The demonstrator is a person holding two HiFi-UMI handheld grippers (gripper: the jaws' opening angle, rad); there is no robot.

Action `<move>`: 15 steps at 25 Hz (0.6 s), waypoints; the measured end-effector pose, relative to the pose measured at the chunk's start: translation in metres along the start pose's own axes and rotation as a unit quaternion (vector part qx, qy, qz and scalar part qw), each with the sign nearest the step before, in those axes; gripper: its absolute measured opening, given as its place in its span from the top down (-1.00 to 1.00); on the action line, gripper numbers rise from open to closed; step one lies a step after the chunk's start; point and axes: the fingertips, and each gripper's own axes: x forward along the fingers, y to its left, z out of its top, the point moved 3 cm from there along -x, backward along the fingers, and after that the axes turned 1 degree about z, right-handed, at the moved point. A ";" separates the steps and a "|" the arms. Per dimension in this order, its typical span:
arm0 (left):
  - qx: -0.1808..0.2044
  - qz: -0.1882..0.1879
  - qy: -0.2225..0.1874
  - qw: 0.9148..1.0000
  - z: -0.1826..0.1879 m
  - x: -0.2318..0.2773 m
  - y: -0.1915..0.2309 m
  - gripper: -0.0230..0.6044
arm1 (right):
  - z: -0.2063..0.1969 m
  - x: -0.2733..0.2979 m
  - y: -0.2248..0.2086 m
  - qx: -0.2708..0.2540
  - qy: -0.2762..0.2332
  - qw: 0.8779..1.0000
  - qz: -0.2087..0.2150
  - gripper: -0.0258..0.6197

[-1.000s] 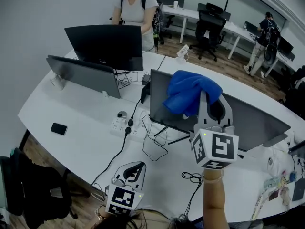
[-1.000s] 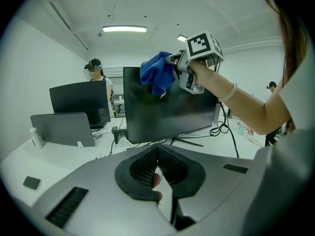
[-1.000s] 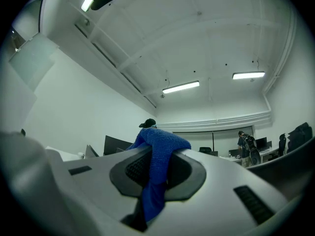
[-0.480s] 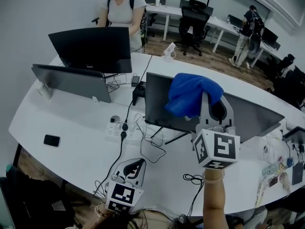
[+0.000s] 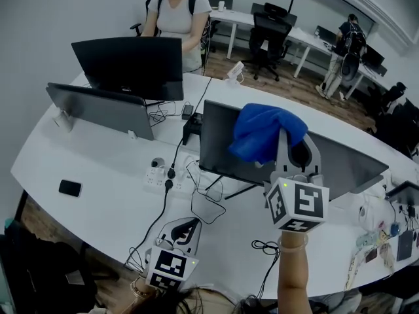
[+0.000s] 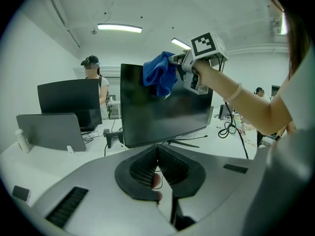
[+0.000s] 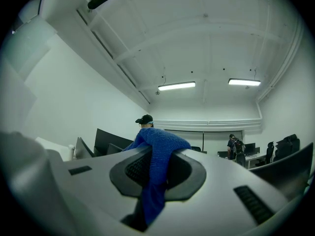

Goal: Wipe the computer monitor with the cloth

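Your right gripper [image 5: 292,150]: fingers clamped on the blue cloth [image 5: 265,131], held at the monitor's [image 5: 219,142] top edge, 1 o'clock corner. Your left gripper [image 5: 186,231]: fingers closed, empty, low over the worktop [image 5: 105,175], at the monitor's 7 o'clock.

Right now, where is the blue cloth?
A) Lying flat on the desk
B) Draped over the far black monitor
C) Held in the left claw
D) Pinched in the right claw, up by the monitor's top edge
D: the right gripper view shows the cloth pinched in the right claw, and the head view puts it by the top edge of the monitor.
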 end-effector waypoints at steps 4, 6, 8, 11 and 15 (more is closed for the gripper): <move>-0.001 0.006 -0.002 1.000 0.001 0.002 -0.010 0.90 | 0.000 -0.004 -0.006 0.004 -0.002 1.000 0.006 0.76; -0.003 0.008 -0.001 1.000 0.001 0.003 -0.017 0.90 | -0.001 -0.005 -0.010 0.004 -0.001 1.000 0.011 0.76; 0.000 0.008 0.000 1.000 0.003 0.005 -0.025 0.90 | -0.001 -0.007 -0.014 0.003 -0.002 1.000 0.014 0.76; 0.003 0.012 -0.004 1.000 0.006 0.006 -0.033 0.90 | -0.001 -0.009 -0.019 0.003 -0.003 1.000 0.017 0.76; 0.003 0.019 -0.004 1.000 0.008 0.006 -0.041 0.90 | -0.003 -0.012 -0.026 0.009 -0.003 1.000 0.021 0.76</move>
